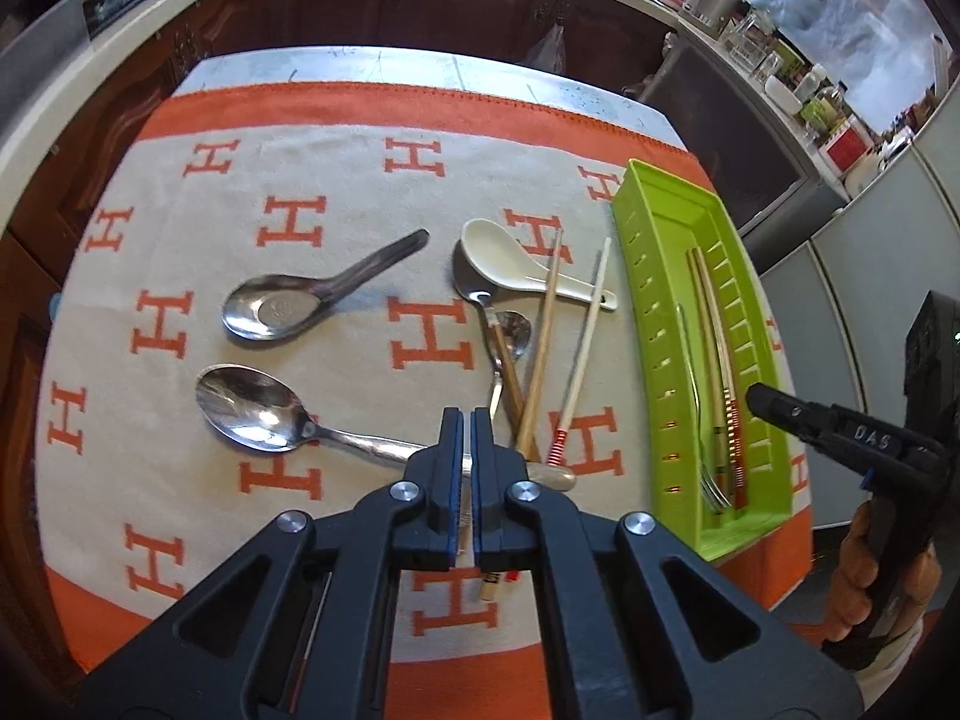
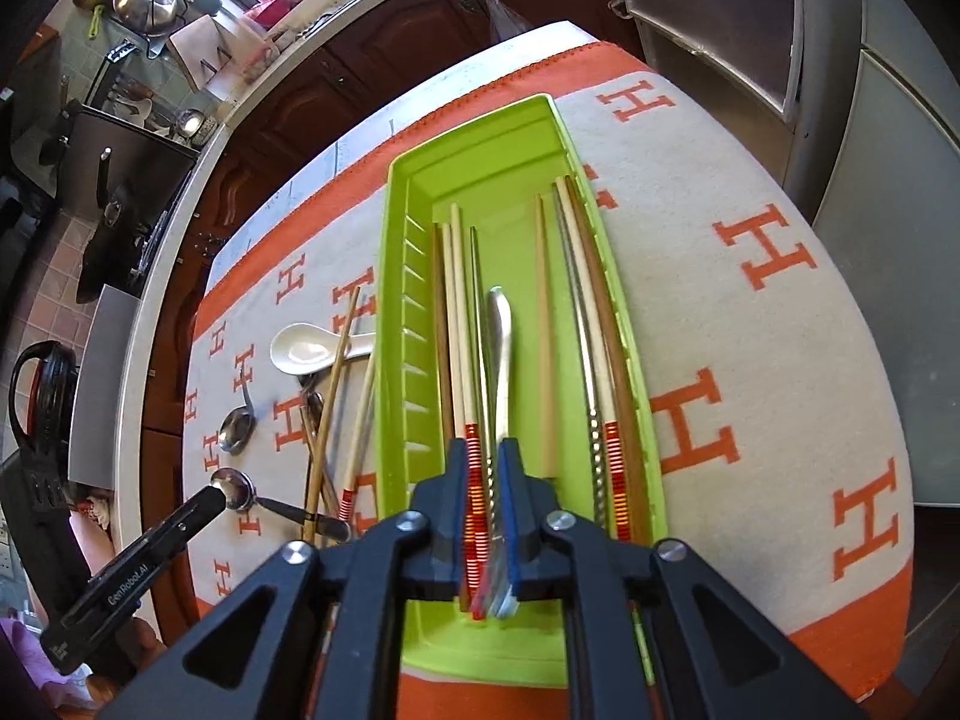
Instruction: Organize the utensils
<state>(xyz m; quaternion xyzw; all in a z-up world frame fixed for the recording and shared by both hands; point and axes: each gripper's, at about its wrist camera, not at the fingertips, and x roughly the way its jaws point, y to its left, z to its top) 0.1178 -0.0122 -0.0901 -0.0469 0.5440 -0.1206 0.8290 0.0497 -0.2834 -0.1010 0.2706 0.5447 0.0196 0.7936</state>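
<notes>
The left matte-black plastic tongs (image 1: 467, 420) have two flat fingers (image 1: 450, 450) with blue inner pads, carried on angular linkage arms with triangular cut-outs and four round silver screw heads. The right matte-black plastic tongs (image 2: 486, 450) match: blue pad facings, silver screws, hollowed triangular arms. From the left camera, at 4 o'clock, the right unit bears pale "DAS" lettering, gripped by a bare-skinned hand (image 1: 864, 576); from the right camera, at 8 o'clock, the left unit reads "GenRobot.AI".

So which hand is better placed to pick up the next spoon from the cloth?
Probably the left gripper: it hovers right above the steel spoon's handle. The right gripper is over the green tray, away from the loose spoons.
</notes>
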